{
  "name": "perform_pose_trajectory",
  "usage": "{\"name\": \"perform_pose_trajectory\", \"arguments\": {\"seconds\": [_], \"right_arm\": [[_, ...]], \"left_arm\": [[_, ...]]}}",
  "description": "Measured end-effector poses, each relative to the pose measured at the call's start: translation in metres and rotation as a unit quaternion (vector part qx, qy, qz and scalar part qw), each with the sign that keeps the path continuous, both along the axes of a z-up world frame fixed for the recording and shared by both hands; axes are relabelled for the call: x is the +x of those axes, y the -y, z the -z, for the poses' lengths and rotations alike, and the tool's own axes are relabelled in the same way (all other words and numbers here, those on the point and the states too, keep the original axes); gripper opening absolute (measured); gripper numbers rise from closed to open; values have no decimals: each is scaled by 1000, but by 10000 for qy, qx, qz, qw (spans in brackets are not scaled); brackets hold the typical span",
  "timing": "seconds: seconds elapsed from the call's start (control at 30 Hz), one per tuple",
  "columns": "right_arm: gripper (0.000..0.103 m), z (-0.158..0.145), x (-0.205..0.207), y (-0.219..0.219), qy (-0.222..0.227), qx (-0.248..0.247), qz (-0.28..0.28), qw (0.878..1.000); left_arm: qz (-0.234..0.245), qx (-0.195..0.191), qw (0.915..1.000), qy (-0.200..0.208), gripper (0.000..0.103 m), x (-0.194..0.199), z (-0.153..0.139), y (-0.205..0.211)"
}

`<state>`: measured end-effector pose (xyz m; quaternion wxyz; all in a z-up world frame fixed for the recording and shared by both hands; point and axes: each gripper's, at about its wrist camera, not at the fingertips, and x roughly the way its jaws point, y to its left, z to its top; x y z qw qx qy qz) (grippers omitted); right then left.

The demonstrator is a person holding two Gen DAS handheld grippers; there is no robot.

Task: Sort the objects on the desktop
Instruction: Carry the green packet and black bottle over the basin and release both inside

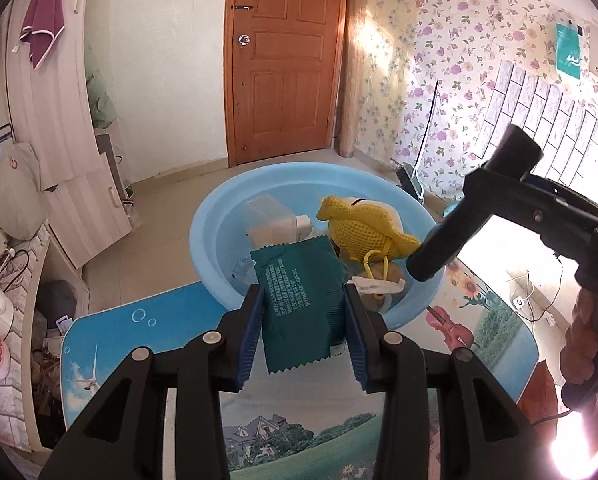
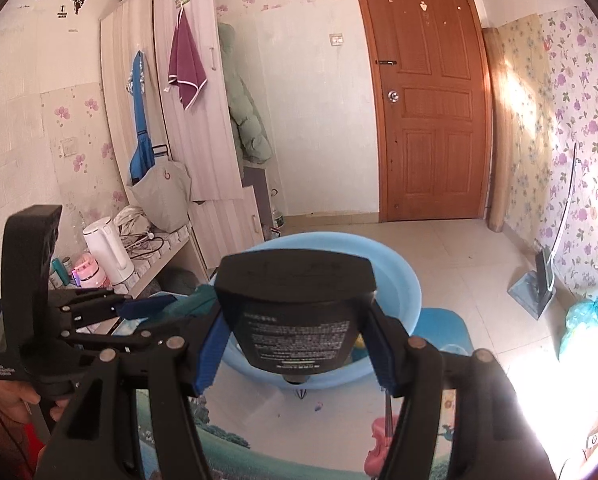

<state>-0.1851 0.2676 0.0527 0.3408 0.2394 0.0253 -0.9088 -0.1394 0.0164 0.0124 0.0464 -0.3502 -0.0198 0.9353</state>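
Here, the left claw (image 1: 303,320) grips a green packet (image 1: 301,300) bearing small unreadable white print; the right claw (image 2: 295,344) clamps a black tube (image 2: 297,316), its label equally illegible, near the basin (image 1: 219,216).

The round light-blue plastic basin (image 1: 219,216) at the far edge of the picture-printed table (image 1: 111,336) is crowded: a yellow mesh pouch (image 1: 359,224), a white box (image 1: 275,220) and small white items fill its far and right parts, leaving only a little bare floor at its left. The right tongs (image 1: 439,256), clamped on a black tube (image 2: 299,320), hang over the right rim, and the green sachet (image 1: 303,304) in the left tongs (image 1: 303,332) overhangs the near rim. The near table is bare.
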Motion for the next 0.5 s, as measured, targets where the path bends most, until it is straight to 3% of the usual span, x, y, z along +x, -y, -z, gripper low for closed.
{"name": "perform_pose_trajectory", "arguments": {"seconds": [0.17, 0.37, 0.5], "right_arm": [[61, 1, -29, 17, -12, 39, 3, 10000], [61, 22, -74, 34, 297, 80, -93, 9995], [61, 37, -91, 45, 549, 158, -154, 9982]], "left_arm": [[11, -31, 10000, 39, 38, -27, 8, 1], [50, -205, 9993, 309, 41, -54, 32, 0], [169, -192, 9994, 221, 52, -46, 35, -3]]}}
